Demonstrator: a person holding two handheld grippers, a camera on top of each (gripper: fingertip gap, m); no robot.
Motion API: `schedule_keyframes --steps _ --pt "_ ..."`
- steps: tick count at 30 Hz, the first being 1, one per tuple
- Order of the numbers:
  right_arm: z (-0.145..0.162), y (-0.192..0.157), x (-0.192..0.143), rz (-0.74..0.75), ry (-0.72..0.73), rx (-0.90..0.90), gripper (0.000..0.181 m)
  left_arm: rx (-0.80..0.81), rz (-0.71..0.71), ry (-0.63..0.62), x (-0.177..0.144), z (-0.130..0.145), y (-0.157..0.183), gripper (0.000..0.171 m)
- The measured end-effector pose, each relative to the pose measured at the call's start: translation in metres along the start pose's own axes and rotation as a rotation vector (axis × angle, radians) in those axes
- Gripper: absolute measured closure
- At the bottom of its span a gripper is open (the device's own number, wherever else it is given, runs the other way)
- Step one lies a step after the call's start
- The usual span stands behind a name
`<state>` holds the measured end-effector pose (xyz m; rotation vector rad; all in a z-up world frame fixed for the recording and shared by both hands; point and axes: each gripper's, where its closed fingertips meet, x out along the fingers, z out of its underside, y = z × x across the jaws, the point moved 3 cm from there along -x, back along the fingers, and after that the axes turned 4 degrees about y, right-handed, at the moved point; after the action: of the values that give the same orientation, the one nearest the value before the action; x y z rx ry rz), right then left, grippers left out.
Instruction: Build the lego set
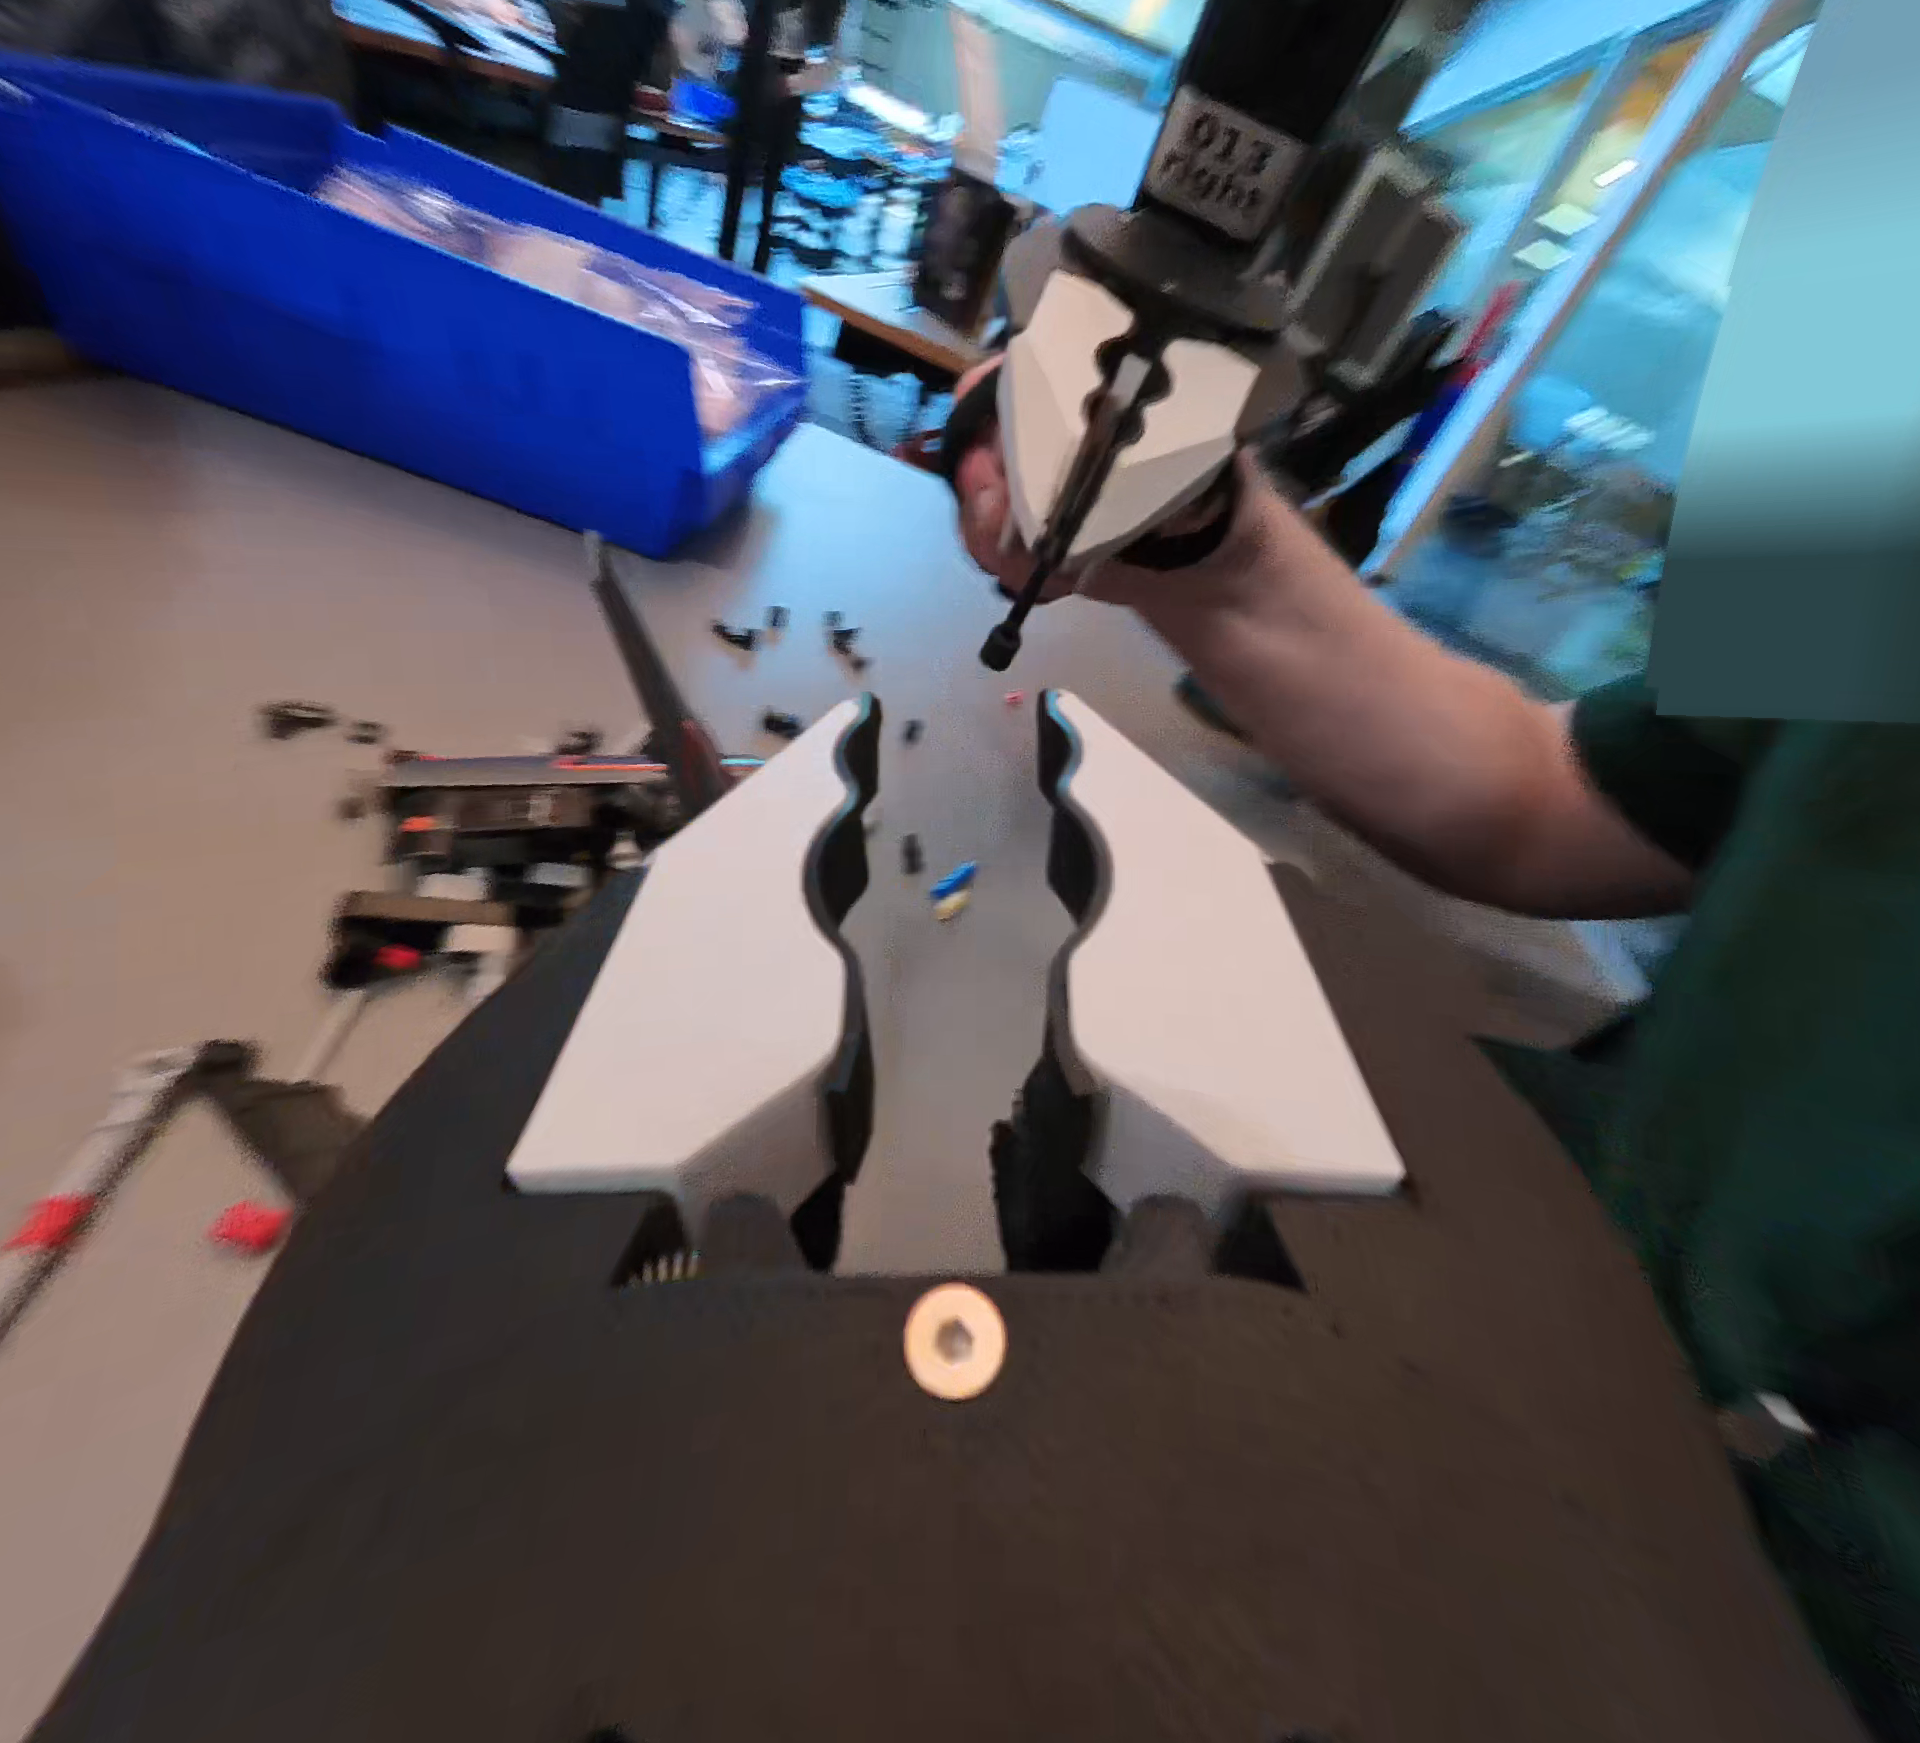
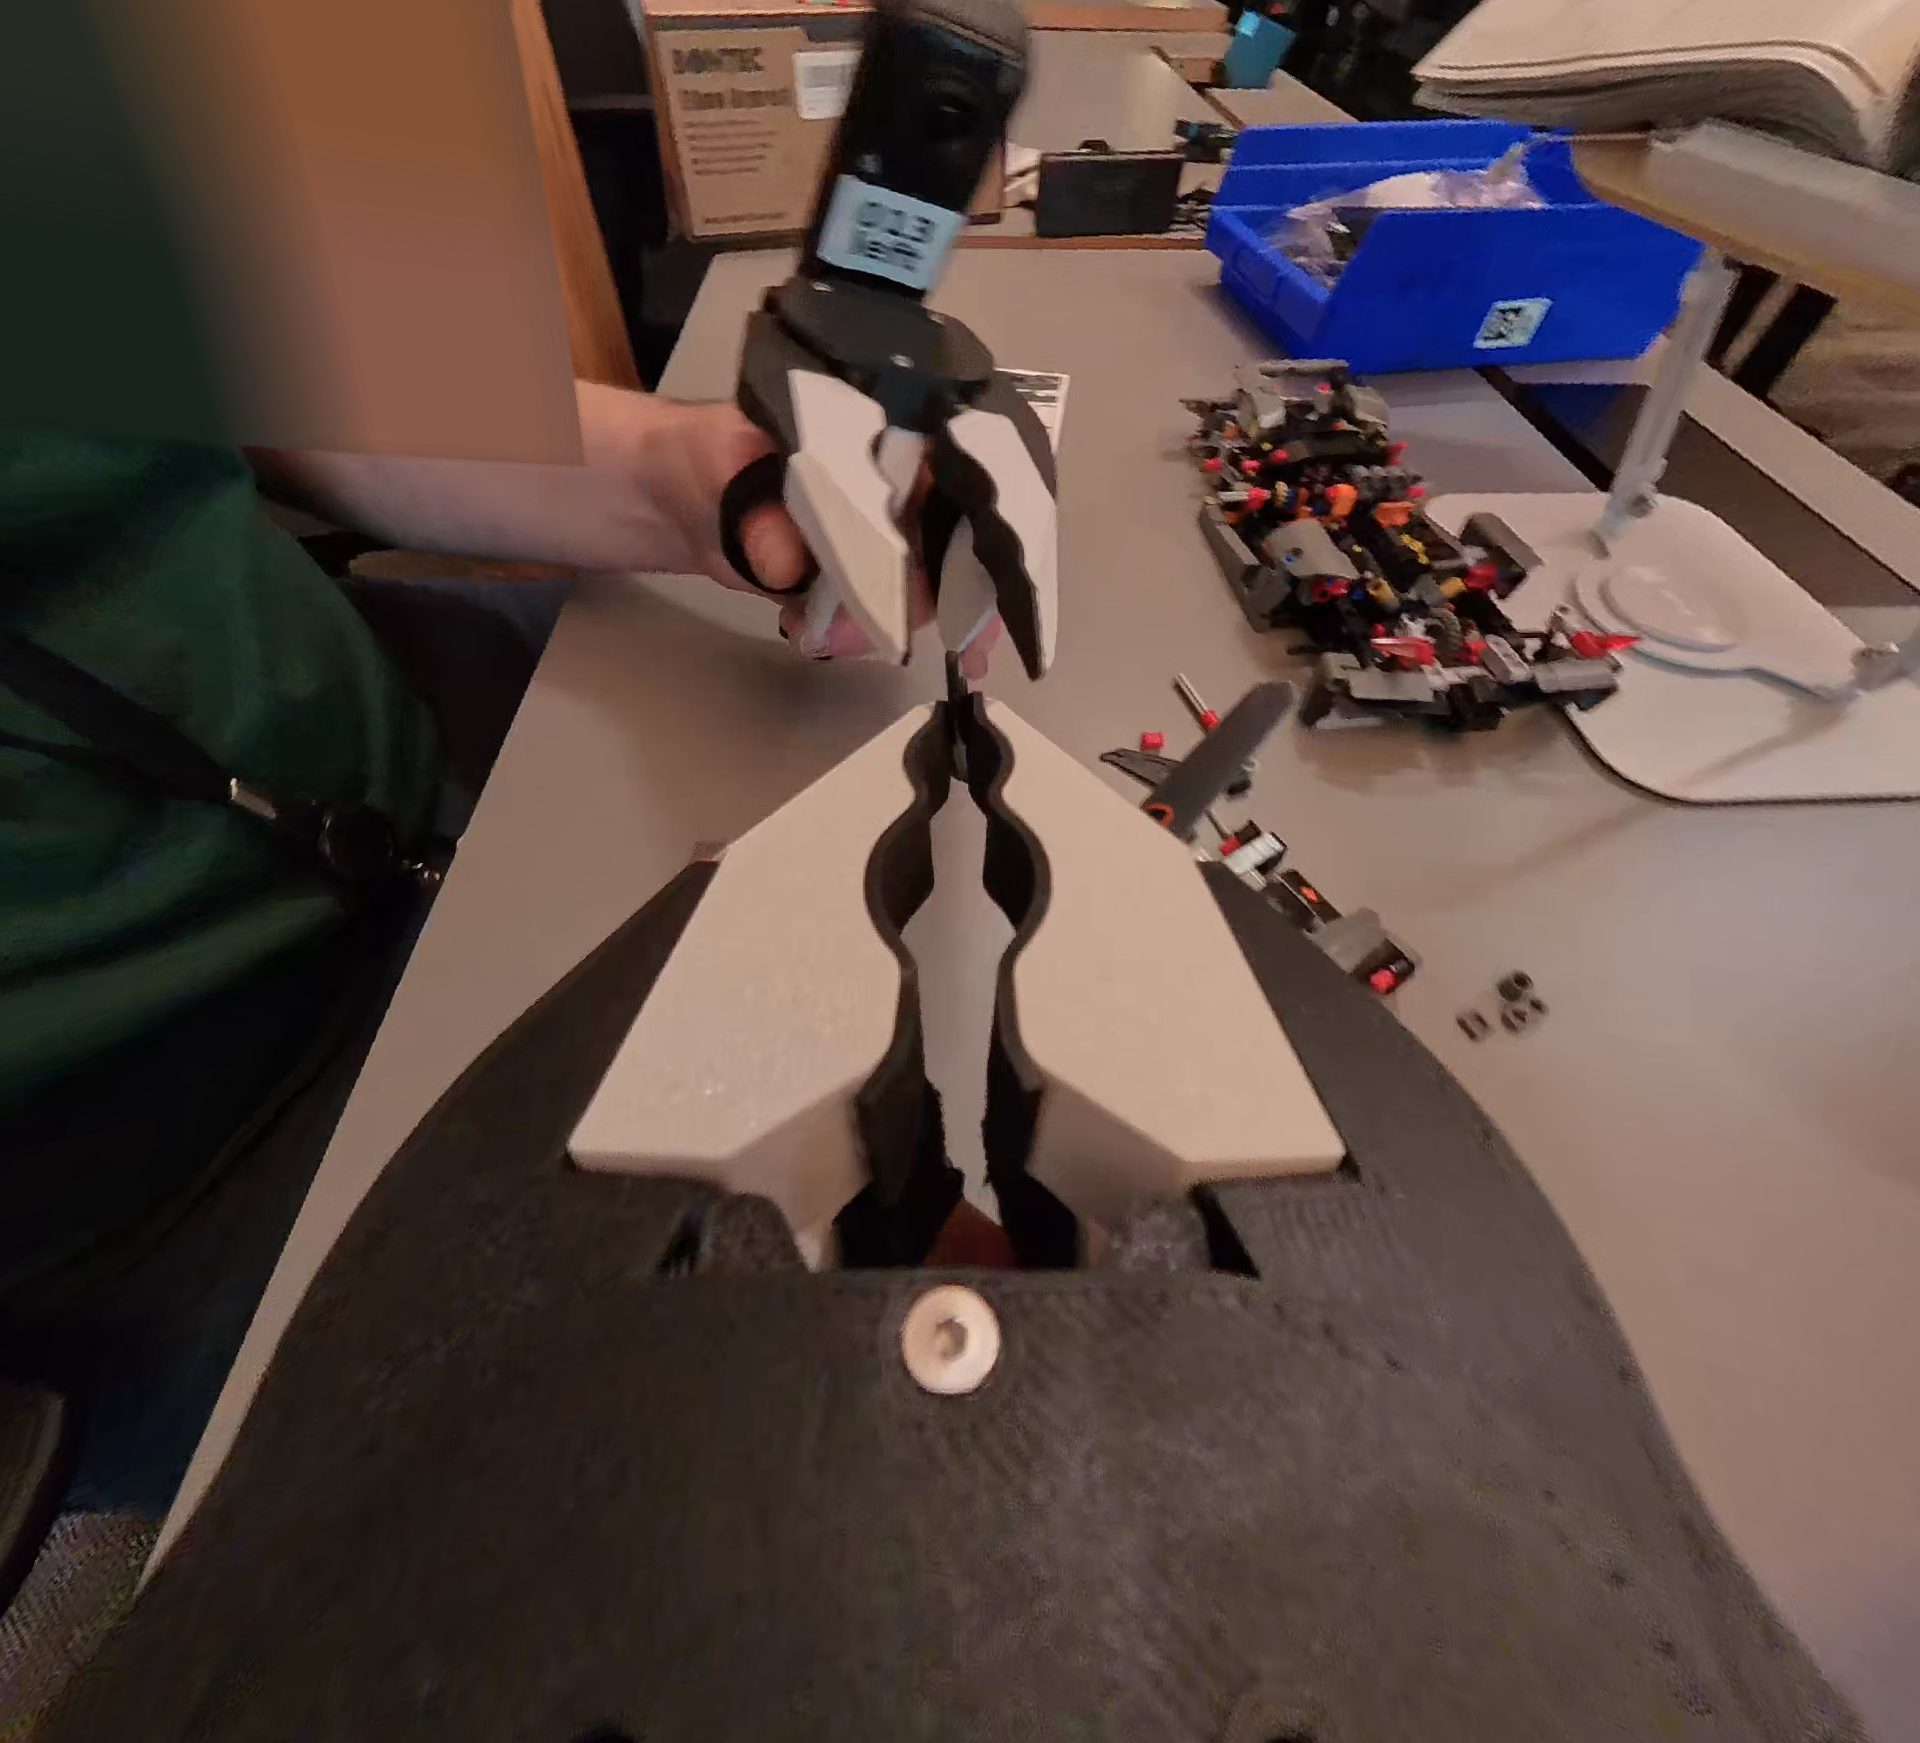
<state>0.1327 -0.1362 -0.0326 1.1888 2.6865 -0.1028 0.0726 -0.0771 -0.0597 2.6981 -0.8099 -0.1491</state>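
My right gripper (image 2: 961, 737) is shut on a thin black lego axle (image 2: 954, 706) that sticks out past its tips. In the left wrist view the right gripper (image 1: 1055, 550) hangs above the table, the axle (image 1: 1023, 613) pointing down-left. My left gripper (image 1: 958, 714) is open and empty, its tips just below the axle's free end. In the right wrist view the left gripper (image 2: 961, 663) faces mine, with the axle's end near the gap between its tips. The partly built black lego car (image 2: 1351, 540) lies on the table to the right, blurred in the left wrist view (image 1: 499, 810).
A blue bin (image 2: 1455, 270) with plastic bags stands at the back of the grey table (image 2: 1558, 1018). Loose pieces lie about: a black panel (image 2: 1216, 753), small black connectors (image 2: 1507, 1007), blue and yellow bits (image 1: 956, 893). A white stand base (image 2: 1766, 685) sits beside the car. The tips of one gripper are about 4 cm away from the tips of the other.
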Motion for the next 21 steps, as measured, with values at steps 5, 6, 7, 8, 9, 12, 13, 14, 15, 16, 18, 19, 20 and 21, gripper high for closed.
schedule_keyframes --steps 5,6,7,8,9,12,13,14,15,16,18,19,20,21 --pt "0.025 0.030 -0.004 0.158 -0.085 0.179 0.181 0.426 -0.279 -0.171 0.005 0.012 -0.026 0.103" --pt "0.032 0.033 -0.003 0.175 -0.090 0.227 0.181 0.521 -0.319 -0.209 0.008 0.016 -0.032 0.102" --pt "0.039 0.037 -0.002 0.191 -0.094 0.269 0.181 0.600 -0.351 -0.236 0.011 0.019 -0.037 0.103" --pt "0.044 0.039 -0.001 0.204 -0.090 0.303 0.181 0.654 -0.363 -0.268 0.015 0.024 -0.042 0.102" --pt "0.051 0.041 0.002 0.205 -0.095 0.339 0.181 0.688 -0.365 -0.301 0.019 0.029 -0.045 0.101" --pt "0.065 0.044 0.009 0.237 -0.109 0.395 0.181 0.757 -0.367 -0.374 0.026 0.037 -0.056 0.097" --pt "0.067 0.045 0.009 0.267 -0.114 0.389 0.181 0.782 -0.358 -0.378 0.027 0.039 -0.058 0.100" --pt "0.068 0.048 0.008 0.294 -0.119 0.391 0.181 0.776 -0.338 -0.385 0.029 0.041 -0.061 0.102" --pt "0.068 0.048 0.007 0.299 -0.118 0.404 0.181 0.763 -0.306 -0.393 0.030 0.044 -0.062 0.100" --pt "0.067 0.048 0.007 0.305 -0.106 0.418 0.181 0.770 -0.268 -0.391 0.032 0.045 -0.061 0.101" --pt "0.069 0.047 0.008 0.324 -0.110 0.423 0.181 0.728 -0.195 -0.429 0.035 0.050 -0.061 0.110" --pt "0.069 0.046 0.009 0.331 -0.114 0.425 0.181 0.696 -0.159 -0.460 0.036 0.053 -0.061 0.114" --pt "0.070 0.046 0.010 0.343 -0.117 0.427 0.181 0.686 -0.155 -0.475 0.036 0.053 -0.063 0.124" --pt "0.069 0.046 0.009 0.362 -0.116 0.421 0.181 0.680 -0.155 -0.484 0.037 0.054 -0.063 0.125"
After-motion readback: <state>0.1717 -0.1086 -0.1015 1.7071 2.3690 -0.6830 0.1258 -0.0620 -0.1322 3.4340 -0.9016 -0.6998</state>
